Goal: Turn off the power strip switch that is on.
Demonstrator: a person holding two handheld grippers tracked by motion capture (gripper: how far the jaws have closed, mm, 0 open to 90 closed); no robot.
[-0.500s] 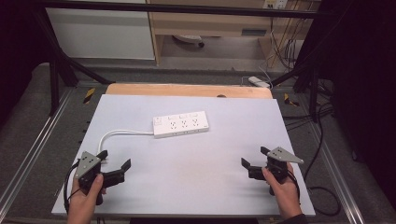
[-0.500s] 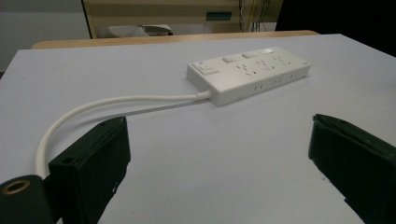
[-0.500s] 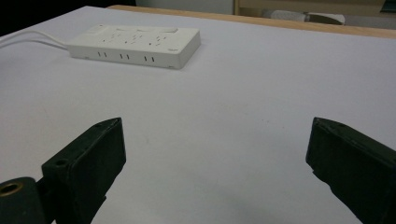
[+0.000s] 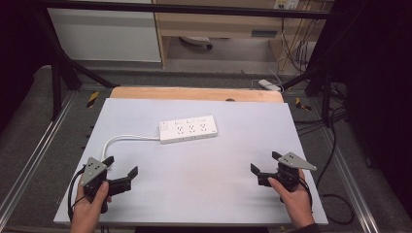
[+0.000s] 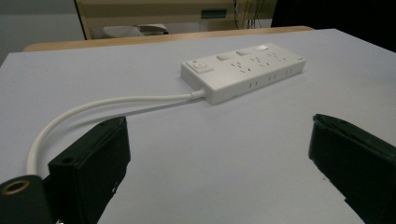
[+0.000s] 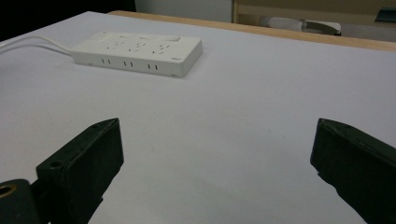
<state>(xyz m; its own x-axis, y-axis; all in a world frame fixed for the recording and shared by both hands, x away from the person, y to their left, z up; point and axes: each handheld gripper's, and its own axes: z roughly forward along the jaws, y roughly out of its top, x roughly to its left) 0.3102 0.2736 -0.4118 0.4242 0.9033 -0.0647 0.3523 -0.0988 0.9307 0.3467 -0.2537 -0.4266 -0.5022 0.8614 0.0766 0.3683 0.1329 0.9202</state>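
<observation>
We find the left gripper [image 4: 120,171] low at the near left corner of the table [image 4: 243,199], held in a hand [image 4: 87,213], its jaws spread wide with nothing between them and nothing touched. In the left gripper view the gap between the two black jaws frames bare table surface. The right gripper [image 4: 266,167] sits at the near right, likewise spread wide and empty; the right gripper view confirms an open gap over bare surface.

The power strip [image 4: 188,129] lies flat near the middle of the table, ahead of both grippers and well apart from each. Its long axis runs roughly across the table, left to right, tilted slightly so the right end sits a little farther away. From the left gripper it lies forward and to the right; from the right gripper, forward and to the left.

The cord [image 4: 127,138] leaves the strip's left end and curves toward the near left, ending near the left gripper. In our judgement the left gripper is nearer the cord; both stand about equally far from the strip body. Either approach would meet a long side first.
</observation>
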